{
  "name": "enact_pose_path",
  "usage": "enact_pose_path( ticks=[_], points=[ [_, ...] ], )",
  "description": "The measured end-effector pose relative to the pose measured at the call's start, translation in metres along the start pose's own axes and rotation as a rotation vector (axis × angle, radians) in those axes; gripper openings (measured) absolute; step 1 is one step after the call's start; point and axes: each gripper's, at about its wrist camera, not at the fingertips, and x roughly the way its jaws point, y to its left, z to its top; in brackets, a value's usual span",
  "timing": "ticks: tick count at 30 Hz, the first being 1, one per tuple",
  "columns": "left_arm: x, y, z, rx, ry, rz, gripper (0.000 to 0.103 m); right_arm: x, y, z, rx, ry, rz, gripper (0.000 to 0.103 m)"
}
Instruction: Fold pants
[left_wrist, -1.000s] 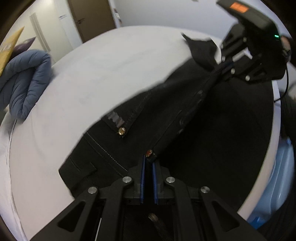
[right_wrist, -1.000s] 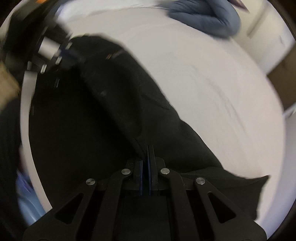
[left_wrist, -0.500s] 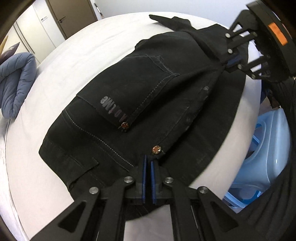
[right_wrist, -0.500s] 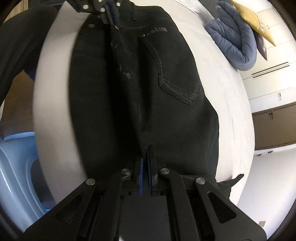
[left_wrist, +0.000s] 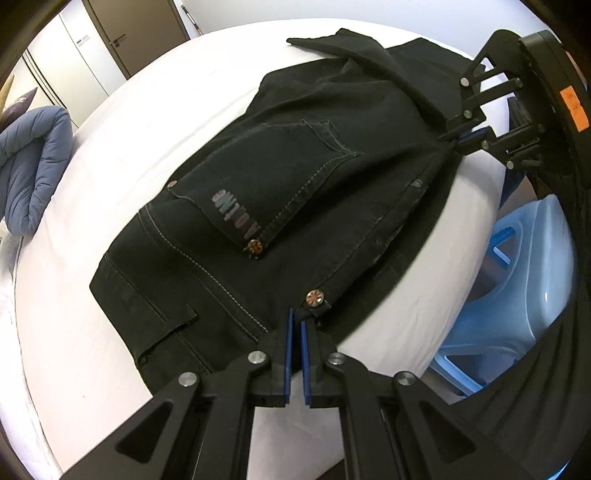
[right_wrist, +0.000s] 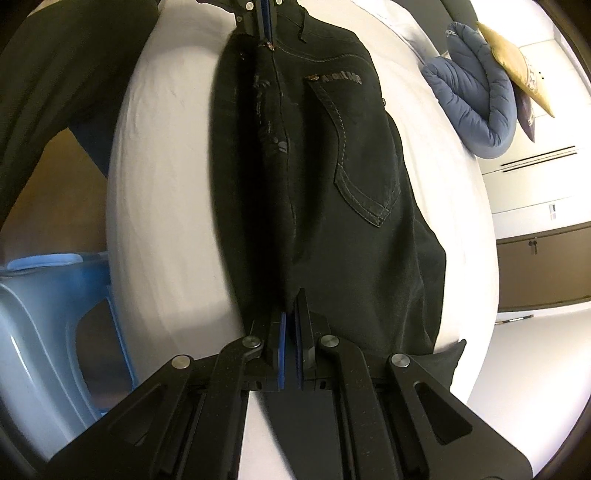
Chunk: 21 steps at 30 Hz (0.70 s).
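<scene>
Black jeans (left_wrist: 295, 177) lie on the white bed, back pocket up, folded along their length; they also show in the right wrist view (right_wrist: 332, 166). My left gripper (left_wrist: 295, 321) is shut on the jeans' waistband edge by a copper button (left_wrist: 315, 297). My right gripper (right_wrist: 290, 314) is shut on the same folded edge further down the leg. Each gripper shows in the other's view, the right one (left_wrist: 465, 134) and the left one (right_wrist: 266, 14). The edge is stretched taut between them near the bed's side.
The white bed (left_wrist: 147, 122) extends beyond the jeans. A blue quilted blanket (left_wrist: 29, 166) and pillows (right_wrist: 509, 62) lie at its head. A light blue plastic stool (left_wrist: 517, 295) stands beside the bed, under the held edge. A door and cupboards stand behind.
The jeans were swung over and laid flat on the bed. Both grippers kept their grip and drew the folded edge straight toward the bed's side.
</scene>
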Motion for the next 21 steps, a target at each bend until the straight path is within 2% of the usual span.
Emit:
enact_pose_path(
  ticks=[6,8,10,13,15,16,17,19,21],
  points=[
    [0.011,0.004,0.002,-0.032,0.010,-0.006,0.003,0.001,0.027,0.009,-0.046,0.011,-0.015,0.003],
    [0.011,0.004,0.006,-0.027,0.009,0.006,0.003,0.002,0.022,0.014,-0.040,0.004,-0.016,0.003],
    [0.012,0.008,0.006,-0.027,0.011,0.020,0.008,-0.011,0.036,0.002,-0.017,-0.004,-0.008,0.003],
    [0.016,0.014,0.007,-0.075,0.020,-0.008,0.011,-0.005,0.048,-0.001,-0.032,0.012,-0.025,0.003],
    [0.013,0.017,0.011,-0.097,0.031,-0.005,0.019,-0.003,0.050,0.000,-0.017,0.020,-0.032,0.004],
    [0.009,0.018,0.013,-0.101,0.044,0.006,0.032,-0.003,0.047,0.000,0.015,0.022,-0.023,0.004],
    [0.005,0.019,0.014,-0.100,0.052,0.015,0.040,-0.005,0.043,-0.002,0.046,0.023,-0.011,0.004],
    [-0.008,0.022,0.013,-0.099,0.056,0.003,0.050,-0.004,0.037,-0.004,0.091,0.020,0.007,0.004],
    [-0.027,0.026,0.016,-0.122,0.023,0.017,0.055,-0.003,0.036,-0.005,0.100,0.020,0.005,0.004]
  ],
)
